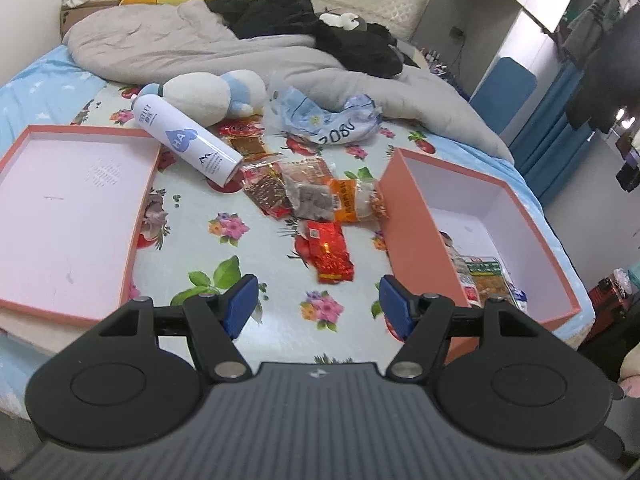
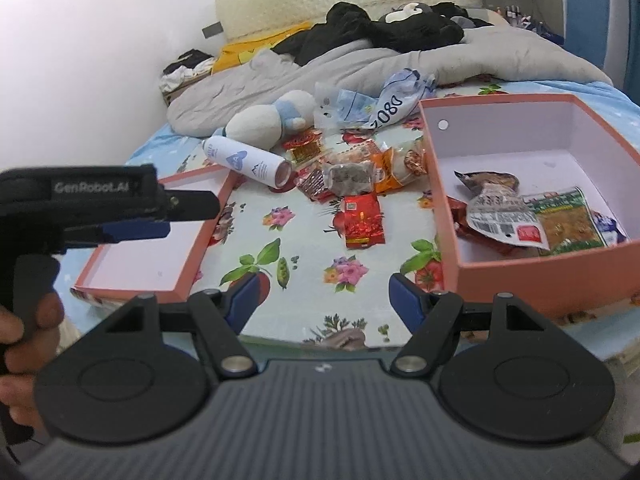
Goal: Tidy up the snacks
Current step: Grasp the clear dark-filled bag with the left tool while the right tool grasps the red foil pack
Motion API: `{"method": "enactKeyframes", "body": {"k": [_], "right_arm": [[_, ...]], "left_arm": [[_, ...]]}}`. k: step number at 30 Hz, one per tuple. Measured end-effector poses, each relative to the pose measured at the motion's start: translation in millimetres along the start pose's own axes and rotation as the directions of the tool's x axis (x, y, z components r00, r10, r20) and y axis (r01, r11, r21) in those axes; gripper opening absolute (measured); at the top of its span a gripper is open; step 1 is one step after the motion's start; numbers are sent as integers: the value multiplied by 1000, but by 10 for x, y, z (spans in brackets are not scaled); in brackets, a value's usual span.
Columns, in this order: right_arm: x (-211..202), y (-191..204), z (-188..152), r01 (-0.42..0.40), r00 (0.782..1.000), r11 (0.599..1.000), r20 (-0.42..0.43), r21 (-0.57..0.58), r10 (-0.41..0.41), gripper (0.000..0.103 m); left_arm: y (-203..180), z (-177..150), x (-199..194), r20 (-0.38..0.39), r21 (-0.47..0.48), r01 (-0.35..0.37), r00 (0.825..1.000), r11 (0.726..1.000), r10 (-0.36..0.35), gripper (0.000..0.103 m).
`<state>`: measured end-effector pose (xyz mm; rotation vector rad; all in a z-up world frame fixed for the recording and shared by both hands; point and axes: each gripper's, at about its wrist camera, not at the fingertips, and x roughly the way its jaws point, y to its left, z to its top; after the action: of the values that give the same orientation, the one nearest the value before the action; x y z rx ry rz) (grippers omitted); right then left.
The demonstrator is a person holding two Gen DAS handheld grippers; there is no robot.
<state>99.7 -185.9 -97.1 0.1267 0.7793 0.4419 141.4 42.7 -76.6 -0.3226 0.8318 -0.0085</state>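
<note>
Left wrist view: the left gripper (image 1: 316, 300) is hanging over the bed with its blue-padded jaws standing wide, nothing between them. Below it a floral sheet (image 1: 224, 204) is lying flat, glossy-looking. The snack packets (image 1: 308, 196) are sitting in a loose heap at mid-bed, crinkled foil and clear plastic; a red foil packet (image 1: 330, 254) is lying a little apart, nearest the jaws. A white cylindrical spray can (image 1: 188, 138) is lying on its side, its far end resting on the rim of a shallow pink box lid (image 1: 76, 216). The deep pink cardboard box (image 1: 500, 216) is sitting to the right, white inside, with a few packets already in its near corner. Behind, a round plush toy (image 1: 212, 92) is leaning beside a crumpled plastic bag (image 1: 332, 114) and a rumpled grey duvet (image 1: 168, 44).

Right wrist view: the right gripper (image 2: 324, 300) is also spreading its jaws wide and holding nothing (same blue pads). A hand (image 2: 24, 332) is gripping the black handle of the left gripper at the left edge, over the lid (image 2: 160, 252). The box (image 2: 532, 276) is showing flat, wrinkled packets (image 2: 532, 216) inside. The heap (image 2: 352, 172) is lying just beside the box's left wall.
</note>
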Motion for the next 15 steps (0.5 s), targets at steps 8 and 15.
{"method": "enactKeyframes", "body": {"k": [8,15], "right_arm": [[503,17,236,16,999,1000,-36,-16,-16,73],[1050,-67,410,42,996,998,-82,-40,-45,73]], "left_arm": [[269,377,522,-22,-52,3,1000,999,-4,72],[505,706,1120,-67,-84,15,998,996,-21,72]]}}
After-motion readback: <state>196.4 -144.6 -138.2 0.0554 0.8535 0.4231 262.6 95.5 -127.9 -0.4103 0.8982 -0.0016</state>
